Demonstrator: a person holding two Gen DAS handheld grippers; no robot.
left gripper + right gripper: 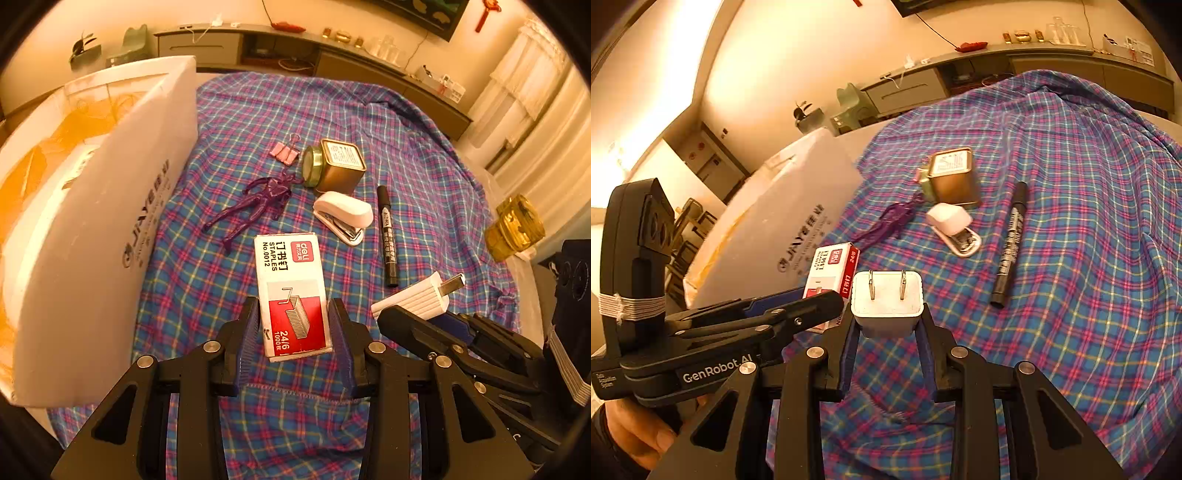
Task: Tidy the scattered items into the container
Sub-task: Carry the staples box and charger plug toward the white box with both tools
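Left tool clamps rigid, light staple box across its narrow sides; right tool clamps smooth, hard plug adapter.

I can't see into the white foam box; its left end runs off the frame. From the right wrist, my left gripper covers the staple box's lower half (label partly unreadable). The marker's print is too small to read.
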